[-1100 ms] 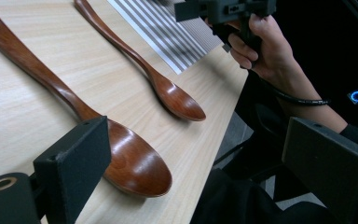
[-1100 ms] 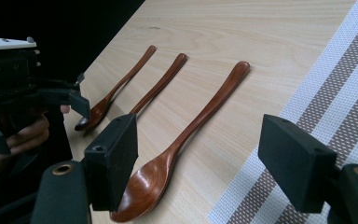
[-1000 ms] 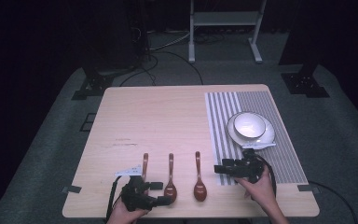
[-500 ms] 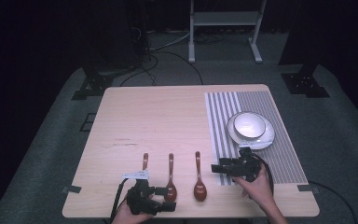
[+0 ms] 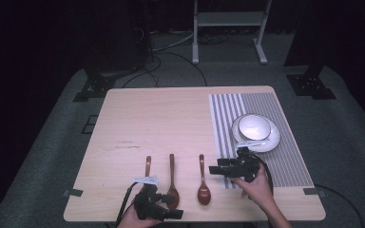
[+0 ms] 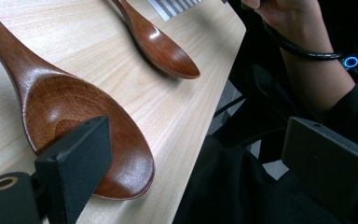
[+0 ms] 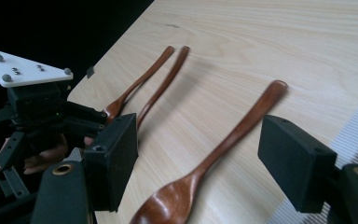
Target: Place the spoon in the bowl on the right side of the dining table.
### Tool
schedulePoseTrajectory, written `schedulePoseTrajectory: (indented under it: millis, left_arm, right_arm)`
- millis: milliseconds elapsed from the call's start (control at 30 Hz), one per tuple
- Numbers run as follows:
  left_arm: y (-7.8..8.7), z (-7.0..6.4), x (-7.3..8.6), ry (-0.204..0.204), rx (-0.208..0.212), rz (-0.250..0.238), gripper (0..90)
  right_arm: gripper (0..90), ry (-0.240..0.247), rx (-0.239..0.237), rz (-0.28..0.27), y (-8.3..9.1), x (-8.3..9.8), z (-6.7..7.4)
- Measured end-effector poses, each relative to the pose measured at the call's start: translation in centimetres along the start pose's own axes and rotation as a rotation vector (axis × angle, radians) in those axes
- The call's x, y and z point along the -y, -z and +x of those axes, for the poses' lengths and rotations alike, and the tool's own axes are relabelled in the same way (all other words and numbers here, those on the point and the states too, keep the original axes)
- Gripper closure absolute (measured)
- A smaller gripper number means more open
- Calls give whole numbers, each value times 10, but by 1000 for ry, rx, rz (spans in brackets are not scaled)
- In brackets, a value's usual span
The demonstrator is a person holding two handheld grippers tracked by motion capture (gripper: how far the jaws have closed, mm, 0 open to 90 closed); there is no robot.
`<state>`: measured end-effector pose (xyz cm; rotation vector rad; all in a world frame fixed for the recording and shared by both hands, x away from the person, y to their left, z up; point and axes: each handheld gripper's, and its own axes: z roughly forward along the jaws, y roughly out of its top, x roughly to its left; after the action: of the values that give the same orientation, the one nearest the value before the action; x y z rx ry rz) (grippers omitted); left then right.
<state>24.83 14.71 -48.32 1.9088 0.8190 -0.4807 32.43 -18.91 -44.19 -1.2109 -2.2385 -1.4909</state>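
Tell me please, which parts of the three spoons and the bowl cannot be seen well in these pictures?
- Left spoon: in the high view, its bowl end is hidden under the left gripper.
- Middle spoon: in the left gripper view, the handle is cut off by the top edge, and a jaw covers part of it.
- Right spoon: in the right gripper view, its tip is cut off by the bottom edge.
- Bowl: too small in the high view to tell its contents.

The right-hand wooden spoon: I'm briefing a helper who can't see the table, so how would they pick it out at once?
Start at the pale wooden table and find the striped placemat with the white bowl on its right side. Three dark wooden spoons lie in a row along the near edge. The right-hand wooden spoon is the one nearest the placemat, lying apart from the other two, with the right gripper open beside it.
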Motion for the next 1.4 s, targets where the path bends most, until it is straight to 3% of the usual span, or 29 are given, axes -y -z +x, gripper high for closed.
schedulePoseTrajectory:
  millis: [267, 467, 1033, 1233, 1400]
  left_arm:
    - [0, 0, 0, -1, -4, 0, 72]
    - [0, 0, 0, -2, 0, 2, 73]
    - [2, 1, 2, 2, 9, 1, 74]
    - [3, 1, 2, 1, 6, -1, 74]
    - [3, 2, 2, 2, 9, -3, 74]
  right_arm:
    - [274, 32, -18, 63, -28, -14, 11]
    - [274, 15, -29, 96, -46, -24, 8]
    - [278, 17, -12, 155, -77, -36, 9]
    - [318, 18, -2, 186, -90, -38, 10]
    - [407, 7, 22, 221, -99, -36, 8]
